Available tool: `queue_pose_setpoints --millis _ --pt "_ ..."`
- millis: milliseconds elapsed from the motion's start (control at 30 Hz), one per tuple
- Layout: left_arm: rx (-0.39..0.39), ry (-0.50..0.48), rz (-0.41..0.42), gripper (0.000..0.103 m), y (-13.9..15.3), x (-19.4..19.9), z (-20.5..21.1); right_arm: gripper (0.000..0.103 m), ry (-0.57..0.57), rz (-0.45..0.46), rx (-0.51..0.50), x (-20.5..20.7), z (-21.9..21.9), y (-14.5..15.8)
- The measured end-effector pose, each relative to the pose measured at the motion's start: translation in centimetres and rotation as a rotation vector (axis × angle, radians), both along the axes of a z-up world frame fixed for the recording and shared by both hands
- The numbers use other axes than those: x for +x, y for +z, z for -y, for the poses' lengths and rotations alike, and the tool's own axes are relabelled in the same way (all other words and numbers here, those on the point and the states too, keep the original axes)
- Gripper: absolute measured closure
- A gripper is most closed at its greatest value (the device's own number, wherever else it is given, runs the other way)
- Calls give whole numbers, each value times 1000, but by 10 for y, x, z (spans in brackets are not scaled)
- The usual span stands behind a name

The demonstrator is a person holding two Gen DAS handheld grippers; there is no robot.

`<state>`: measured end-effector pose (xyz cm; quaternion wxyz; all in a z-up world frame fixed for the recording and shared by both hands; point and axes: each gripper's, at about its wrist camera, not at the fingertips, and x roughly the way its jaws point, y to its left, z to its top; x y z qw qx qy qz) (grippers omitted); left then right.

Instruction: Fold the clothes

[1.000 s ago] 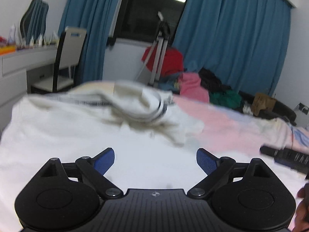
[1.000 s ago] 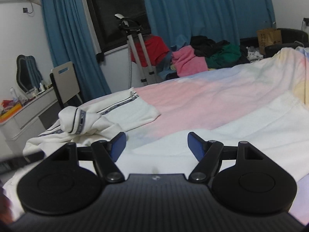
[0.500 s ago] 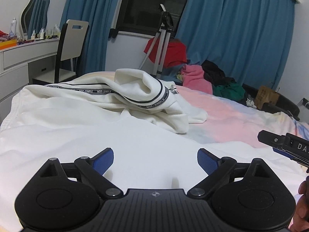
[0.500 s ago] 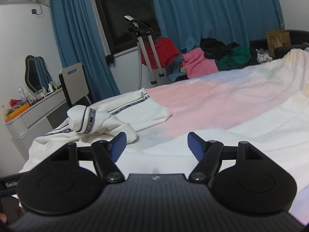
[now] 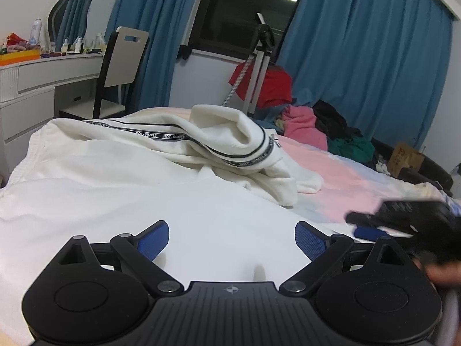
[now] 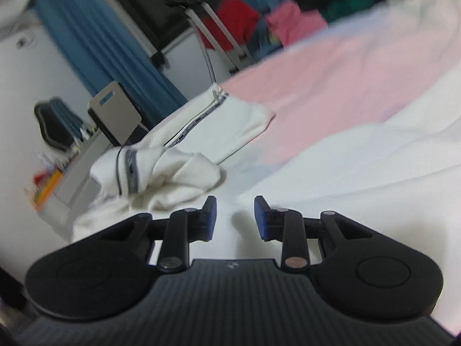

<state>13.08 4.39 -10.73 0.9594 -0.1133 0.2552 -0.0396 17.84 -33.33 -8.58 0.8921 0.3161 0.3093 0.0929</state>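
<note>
A white garment (image 5: 95,190) lies spread flat over the near part of the bed. Behind it, a crumpled white garment with a black "NOT-SIMPLE" stripe (image 5: 230,141) is heaped up. My left gripper (image 5: 232,238) hovers low over the flat white cloth, open wide and holding nothing. My right gripper (image 5: 389,219) shows blurred at the right edge of the left wrist view. In its own tilted, blurred view, the right gripper (image 6: 236,219) sits low over the white cloth (image 6: 345,178) with its jaws narrowed to a small gap. The striped heap (image 6: 161,167) lies just ahead-left of it.
The bed has a pink and white sheet (image 5: 331,178). A chair (image 5: 126,57) and a white dresser (image 5: 43,77) stand at the left. A metal stand (image 5: 259,66), a clothes pile (image 5: 302,121) and a cardboard box (image 5: 406,158) sit beyond the bed by blue curtains (image 5: 360,57).
The right gripper's jaws have narrowed from wide open to a small gap, and it has tilted and dropped towards the cloth. The left gripper has barely moved.
</note>
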Motion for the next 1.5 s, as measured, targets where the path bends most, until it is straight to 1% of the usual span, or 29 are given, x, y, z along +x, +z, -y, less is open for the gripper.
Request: queue_pose_setpoints --millis 67,133,200,333,433,467,500,533,567,633,800,967,1067,1167,1233,1267,1300,1333,1400,1467,1500 --pt "-32 15 -11 7 -5 9 -6 70 -35 -29 89 26 0 -11" --pt "-60 27 -17 7 -11 18 -11 70 -66 -39 133 49 -6 -22" --pt "-70 38 -12 7 -18 26 -15 70 -98 -49 177 73 -12 -32" --pt "-84 21 -10 7 -32 44 -19 72 -162 -69 265 120 -24 -54" --pt "-114 12 -9 7 -41 54 -22 72 -209 -83 331 156 -33 -70" --pt "-123 9 -10 7 -44 58 -23 73 -225 -83 338 164 -33 -72" --pt "-129 5 -12 7 -47 60 -23 74 -239 -72 310 163 -25 -65" --pt "-129 2 -14 7 -49 62 -23 82 -254 -61 282 162 -18 -59" --pt "-126 0 -15 7 -50 63 -22 89 -268 -51 254 161 -10 -53" --pt "-120 -4 -19 7 -52 66 -20 92 -297 -29 198 159 5 -40" --pt "-109 -20 -10 7 -49 62 -17 93 -369 26 58 155 42 -9" --pt "-122 5 -23 7 -48 60 -21 93 -448 76 -82 150 83 23" --pt "-115 17 -22 7 -46 60 -21 93 -582 60 -159 142 143 49" --pt "-92 6 -12 7 -45 61 -17 94 -707 37 -233 136 202 75" --pt "-84 -2 -15 7 -45 62 -15 94 -742 -14 -256 141 235 90" --pt "-79 -6 -15 7 -45 63 -14 94 -740 -20 -267 144 244 98" --pt "-74 -9 -14 7 -46 63 -13 94 -725 -1 -281 150 248 107" --pt "-69 -11 -16 7 -46 64 -12 94 -702 43 -312 154 247 117" --pt "-58 -14 -22 7 -47 64 -9 94 -651 139 -417 155 242 127" --pt "-43 -20 -21 7 -47 63 -7 94 -635 183 -413 154 245 118" --pt "-36 -23 -21 7 -47 63 -5 94 -645 177 -382 146 254 105"
